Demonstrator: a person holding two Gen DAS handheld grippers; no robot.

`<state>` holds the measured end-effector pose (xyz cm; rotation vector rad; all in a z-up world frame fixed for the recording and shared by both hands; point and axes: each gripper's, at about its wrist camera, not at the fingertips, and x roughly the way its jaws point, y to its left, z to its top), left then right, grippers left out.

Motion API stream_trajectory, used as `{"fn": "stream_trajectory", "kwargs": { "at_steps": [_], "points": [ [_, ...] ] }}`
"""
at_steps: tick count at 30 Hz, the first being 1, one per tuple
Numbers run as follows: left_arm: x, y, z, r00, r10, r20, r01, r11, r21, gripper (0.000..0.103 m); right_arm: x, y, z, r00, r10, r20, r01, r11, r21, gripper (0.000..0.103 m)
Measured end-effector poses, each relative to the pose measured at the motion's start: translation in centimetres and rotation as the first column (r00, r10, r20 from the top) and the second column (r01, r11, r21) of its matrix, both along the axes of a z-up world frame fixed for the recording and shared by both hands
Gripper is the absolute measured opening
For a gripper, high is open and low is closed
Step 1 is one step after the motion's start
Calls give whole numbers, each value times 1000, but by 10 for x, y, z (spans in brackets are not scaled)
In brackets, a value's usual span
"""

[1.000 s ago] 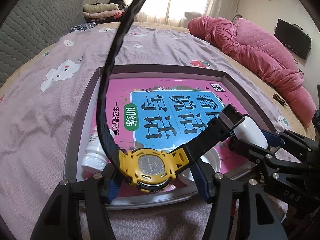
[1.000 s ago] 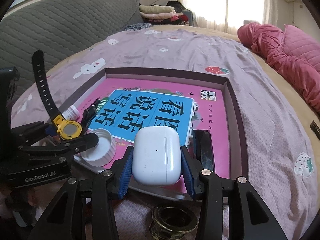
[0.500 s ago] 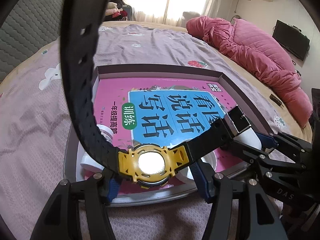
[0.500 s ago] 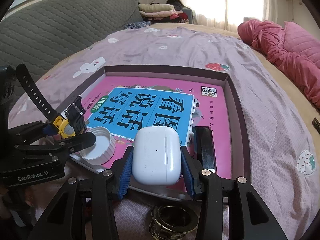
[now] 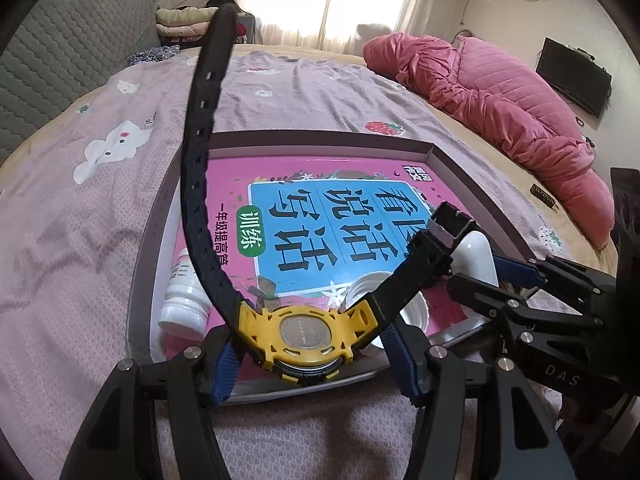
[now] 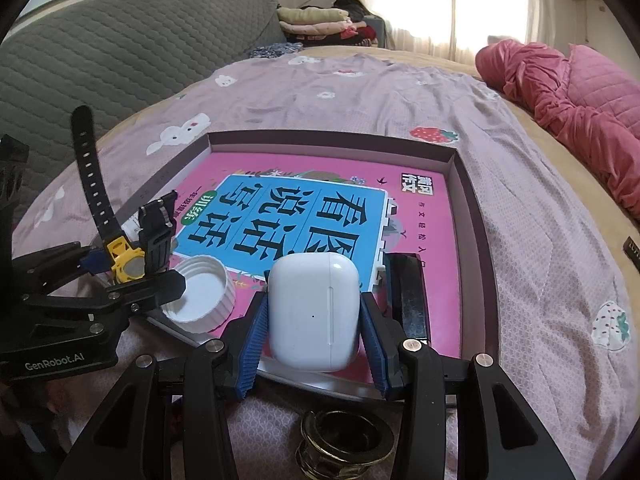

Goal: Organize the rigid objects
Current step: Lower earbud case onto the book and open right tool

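- Lilac bedsheet (image 6: 400,92) with little strawberry and bunny prints covers the bed under everything, and both grippers hang over its near edge.
- Nearest of all, a brass-coloured metal ring (image 6: 344,446) lies on the sheet just below the right gripper.
- Right gripper (image 6: 314,344) has its blue pads clamped on a white earbud case (image 6: 312,312), standing upright over the near rim of the tray.
- Left gripper (image 5: 308,356) grips a yellow watch (image 5: 306,336) by its case, back plate facing the camera; one black strap arcs high to the left, the buckled strap juts out to the right.
- Just past them, a shallow dark-rimmed tray (image 5: 320,136) holds a pink and blue book (image 5: 332,220).
- On the tray's near part: a white ribbed cap (image 6: 202,298) lying open side up, a small white bottle (image 5: 184,296) on its side along the left wall, and a glossy black object (image 6: 410,300) on the right, possibly a phone; hard to say.
- Farther off, a pink quilt (image 5: 492,92) is bunched on the right, folded clothes (image 6: 316,18) are stacked by the bright window.
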<state>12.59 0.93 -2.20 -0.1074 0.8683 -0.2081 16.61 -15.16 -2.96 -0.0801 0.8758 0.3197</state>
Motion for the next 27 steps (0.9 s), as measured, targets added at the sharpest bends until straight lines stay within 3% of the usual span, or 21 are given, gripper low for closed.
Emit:
{"fn": "stream_trajectory", "kwargs": {
  "at_steps": [8,27],
  "points": [
    [-1,4,2,1000,10,-4,-10,1000,-17,62,-1,-1,1,1000,6,-9,-5,1000,24,46],
    [4,1,1,1000,2,-23,-2,1000,6,62,-16,-2,21,998,8,64,-10,1000,23,48]
  ]
}}
